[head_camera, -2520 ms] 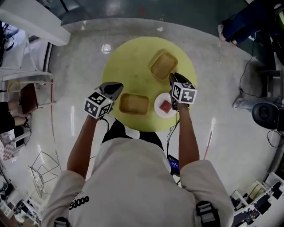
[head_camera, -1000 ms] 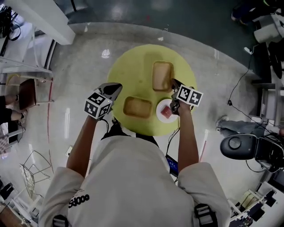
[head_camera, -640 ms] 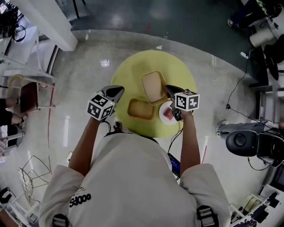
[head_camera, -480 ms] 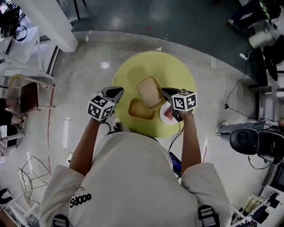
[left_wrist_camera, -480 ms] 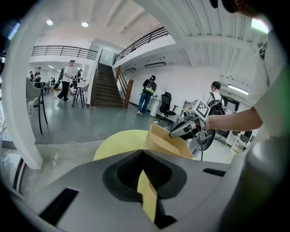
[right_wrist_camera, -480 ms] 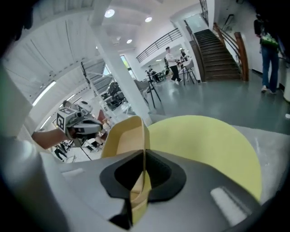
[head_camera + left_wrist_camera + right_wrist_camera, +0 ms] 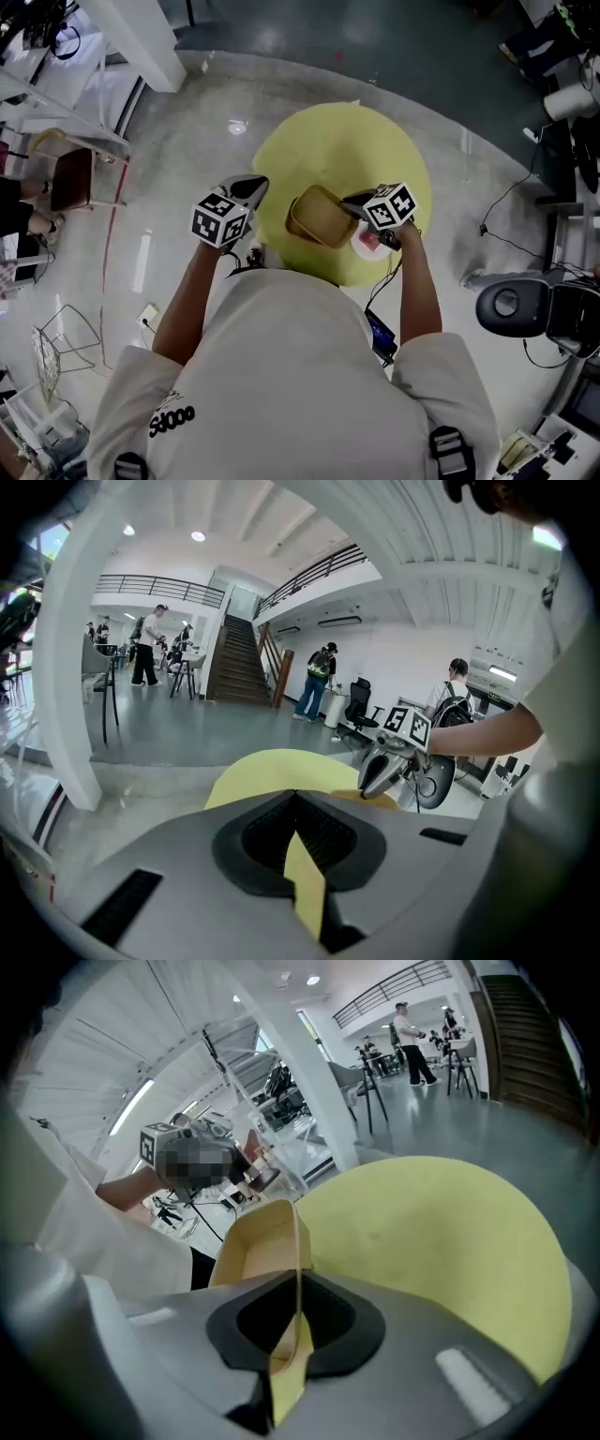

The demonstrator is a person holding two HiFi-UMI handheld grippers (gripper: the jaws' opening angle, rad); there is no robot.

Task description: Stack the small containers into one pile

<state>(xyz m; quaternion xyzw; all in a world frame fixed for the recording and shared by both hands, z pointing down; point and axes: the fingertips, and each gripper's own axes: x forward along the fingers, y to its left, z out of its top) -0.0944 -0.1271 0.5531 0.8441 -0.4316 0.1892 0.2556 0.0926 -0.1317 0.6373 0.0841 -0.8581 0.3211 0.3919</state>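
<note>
well, the right gripper [image 7: 354, 203] has its jaws pinched on one wall of the tan container [image 7: 322, 214], which is tilted over the desk's [image 7: 347, 150] near edge. that thin hold could slip and drop it askew. the left gripper [image 7: 251, 185] has its jaws closed on nothing.

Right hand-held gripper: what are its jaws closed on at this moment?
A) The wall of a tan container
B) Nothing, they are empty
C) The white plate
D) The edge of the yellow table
A: in the right gripper view the right hand-held gripper pinches the thin wall of the tan container, and the head view shows that container tilted above the yellow table.
</note>
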